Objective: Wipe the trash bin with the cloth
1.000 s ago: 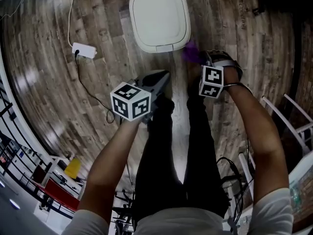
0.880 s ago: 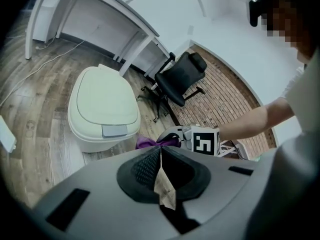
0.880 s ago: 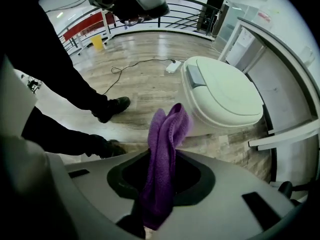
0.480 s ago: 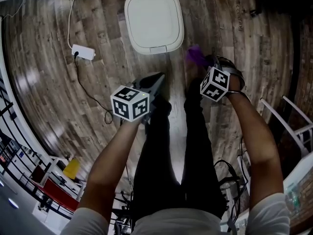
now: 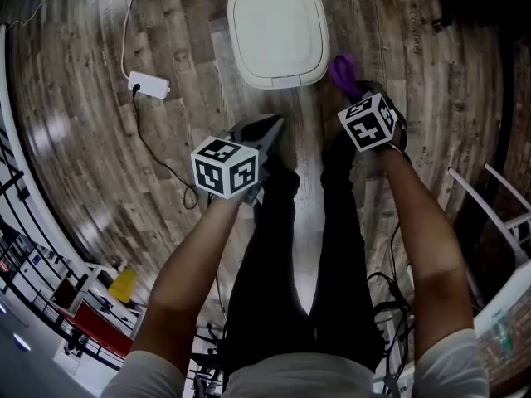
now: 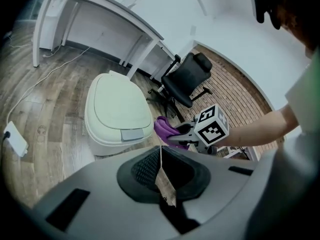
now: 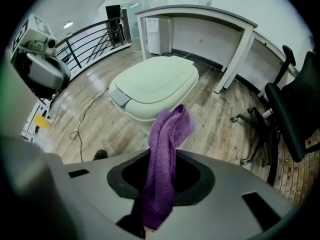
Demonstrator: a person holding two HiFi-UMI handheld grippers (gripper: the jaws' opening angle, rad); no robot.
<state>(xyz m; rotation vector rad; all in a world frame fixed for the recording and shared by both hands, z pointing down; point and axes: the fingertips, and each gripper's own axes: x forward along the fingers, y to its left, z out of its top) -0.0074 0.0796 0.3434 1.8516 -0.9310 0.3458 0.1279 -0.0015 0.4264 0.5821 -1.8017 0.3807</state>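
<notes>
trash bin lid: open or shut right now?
Shut. The trash bin has its lid lying flat on the body, with no gap along the front edge in the head view or either gripper view.

**Colours and Patterns Around the Bin**

The pale cream plastic trash bin point(image 5: 278, 31) is one plain tone, lid and body alike; the purple terry cloth point(image 7: 167, 134) is a solid violet with a fine looped weave and no print; the left gripper point(image 6: 161, 151) has a mid-grey shell and black pads with a fine grid texture; its marker cube point(image 5: 226, 168) is white with black square codes; the right gripper point(image 7: 161, 156) shows the same grey and black; the wooden plank floor point(image 5: 83, 139) is grey-brown with streaky grain; the flat plastic power strip point(image 5: 148, 84) is white; the swivel office chair point(image 6: 187, 79) is black; the person's trousers point(image 5: 282, 264) are black.
</notes>
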